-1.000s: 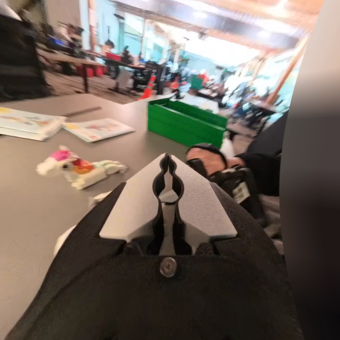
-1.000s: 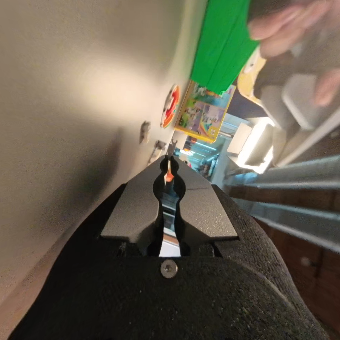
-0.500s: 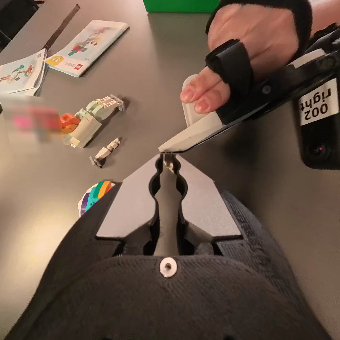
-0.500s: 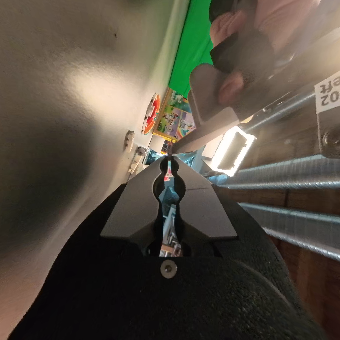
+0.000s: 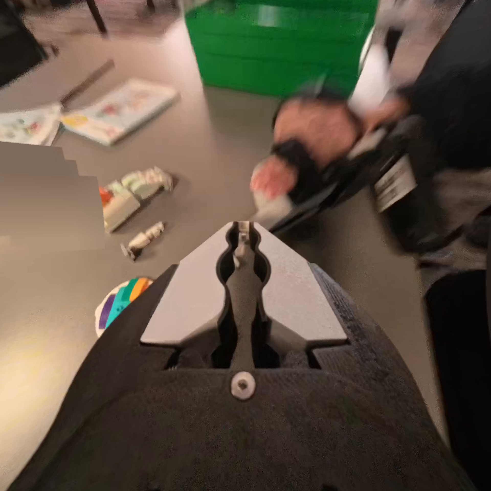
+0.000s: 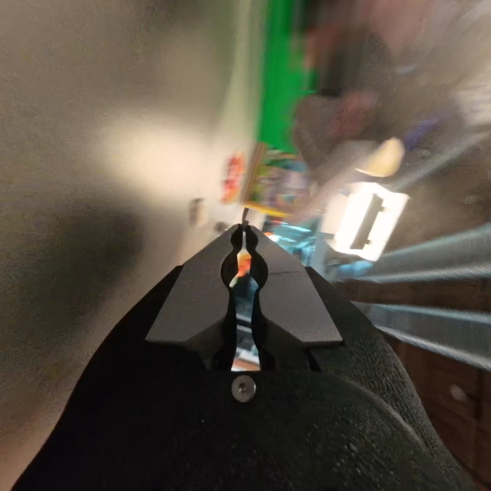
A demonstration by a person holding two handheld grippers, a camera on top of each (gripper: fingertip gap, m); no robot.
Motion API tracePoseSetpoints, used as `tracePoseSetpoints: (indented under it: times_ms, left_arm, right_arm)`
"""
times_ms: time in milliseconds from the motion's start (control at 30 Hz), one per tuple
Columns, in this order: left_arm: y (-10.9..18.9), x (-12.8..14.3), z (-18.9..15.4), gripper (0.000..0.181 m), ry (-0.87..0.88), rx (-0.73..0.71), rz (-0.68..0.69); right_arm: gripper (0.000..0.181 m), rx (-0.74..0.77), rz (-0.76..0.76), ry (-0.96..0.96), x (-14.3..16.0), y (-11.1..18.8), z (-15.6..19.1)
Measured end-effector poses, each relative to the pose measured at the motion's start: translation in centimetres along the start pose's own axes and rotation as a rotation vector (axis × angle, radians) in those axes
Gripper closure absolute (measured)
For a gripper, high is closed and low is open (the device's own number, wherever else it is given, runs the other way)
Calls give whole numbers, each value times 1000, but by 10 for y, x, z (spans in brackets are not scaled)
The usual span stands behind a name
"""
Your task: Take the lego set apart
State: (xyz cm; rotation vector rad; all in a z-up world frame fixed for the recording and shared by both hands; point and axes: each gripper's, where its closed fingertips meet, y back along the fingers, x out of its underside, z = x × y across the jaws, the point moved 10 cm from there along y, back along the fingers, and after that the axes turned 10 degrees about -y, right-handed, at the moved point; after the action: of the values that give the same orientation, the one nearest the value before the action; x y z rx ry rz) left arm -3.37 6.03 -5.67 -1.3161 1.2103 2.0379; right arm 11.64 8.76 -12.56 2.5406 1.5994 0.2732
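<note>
My left gripper point(image 5: 243, 224) is shut on a small white lego piece point(image 5: 242, 240) and holds it above the grey table point(image 5: 212, 164). The white, mint and orange lego body point(image 5: 132, 194) lies to its front left, beside a small loose limb piece point(image 5: 144, 239). A rainbow piece point(image 5: 119, 300) sits by the left finger. My right gripper point(image 6: 244, 225) is shut on a thin grey lego piece point(image 6: 245, 215) that sticks out past its tips. In the left wrist view the right gripper point(image 5: 268, 212) shows blurred, just right of my left tips.
A green bin point(image 5: 265, 47) stands at the far side of the table. Two instruction booklets point(image 5: 119, 111) lie at the far left. In the right wrist view, which is rolled sideways and blurred, a yellow lego box point(image 6: 265, 183) stands beside the green bin point(image 6: 281, 79).
Half a second ago the two gripper tips met over the small piece. Now the right gripper has pulled away to the right, and each gripper holds a small piece.
</note>
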Motion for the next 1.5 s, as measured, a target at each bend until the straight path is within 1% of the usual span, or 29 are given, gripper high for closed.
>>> tracePoseSetpoints:
  times_ms: [33, 67, 100, 133, 200, 300, 400, 433, 467, 500, 533, 600, 633, 667, 733, 800, 833, 867, 900, 933, 1067, 1100, 1233, 1267, 1300, 1333, 1400, 1467, 1500]
  left_arm:
    - [18, -10, 8, 174, 64, -3, -120]
    - [36, -16, 16, 174, 92, -51, -205]
    - [47, -15, 23, 174, 94, -103, -217]
    - [51, -10, 25, 174, 92, -129, -200]
    - [46, -1, 25, 174, 118, -114, -193]
    - [51, -7, 26, 174, 120, -101, -266]
    - [71, -15, 24, 174, 107, -122, -349]
    - [83, -18, 24, 174, 100, -172, -354]
    - [98, -20, 25, 174, 99, -267, -334]
    - [117, -19, 28, 174, 112, -395, -281]
    - [138, -15, 32, 174, 134, -531, -197]
    - [179, -2, 45, 174, 216, -760, 20]
    - [197, 9, 54, 174, 287, -831, 133]
    - [210, 22, 64, 174, 377, -847, 232]
    - [222, 47, 88, 174, 550, -777, 368]
    - [223, 71, 113, 174, 615, -713, 510]
    - [221, 83, 124, 174, 627, -670, 590]
    - [217, 92, 133, 173, 656, -625, 641]
    - [211, 100, 143, 173, 693, -584, 652]
    - [206, 107, 153, 173, 731, -553, 633]
    - [186, 133, 187, 172, 887, -489, 584]
    - [183, 138, 192, 171, 909, -495, 589]
    - [175, 154, 199, 177, 944, -539, 639]
    - [174, 154, 199, 177, 946, -546, 627]
    - [174, 154, 200, 169, 948, -560, 616]
    - [175, 153, 200, 156, 952, -570, 600]
    - [179, 147, 198, 136, 950, -600, 561]
    - [188, 126, 189, 125, 917, -663, 495]
    - [191, 107, 179, 121, 889, -682, 429]
  right_arm:
    - [181, -7, 9, 48, 3, -1, 5]
    - [181, 14, -7, 60, 3, 0, 5]
    - [181, 34, -14, 37, 3, -1, 3]
    - [181, 55, -19, 14, 1, -1, 0]
    - [181, 86, -22, -5, -1, -3, -3]
    - [180, 150, -3, 16, 3, -3, -3]
    - [180, 234, -7, -45, 9, 1, -11]
    - [180, 253, -5, -70, 12, 2, -14]
    - [180, 266, -2, -88, 14, 3, -15]
    - [180, 276, -1, -99, 16, 4, -16]
    - [180, 282, -6, -108, 17, 5, -17]
    - [180, 279, -17, -139, 18, 4, -18]
    - [180, 271, -23, -171, 19, 3, -18]
    - [180, 261, -33, -214, 20, 2, -18]
    - [179, 258, -53, -312, 24, 0, -20]
    - [180, 265, -66, -404, 29, 0, -22]
    - [180, 271, -69, -442, 32, 1, -23]
    - [180, 275, -69, -471, 34, 1, -24]
    - [180, 276, -70, -491, 35, 2, -24]
    - [180, 276, -69, -505, 37, 2, -23]
    - [179, 293, -55, -583, 45, 2, -25]
    - [180, 297, -50, -602, 48, 2, -25]
    - [180, 285, -27, -657, 53, 0, -26]
    - [180, 282, -27, -667, 54, -1, -26]
    - [180, 276, -31, -679, 55, -1, -26]
    - [180, 272, -35, -692, 55, -2, -27]
    - [180, 277, -46, -711, 56, -1, -28]
    - [180, 271, -66, -735, 56, 0, -29]
    - [180, 266, -85, -759, 56, 1, -30]
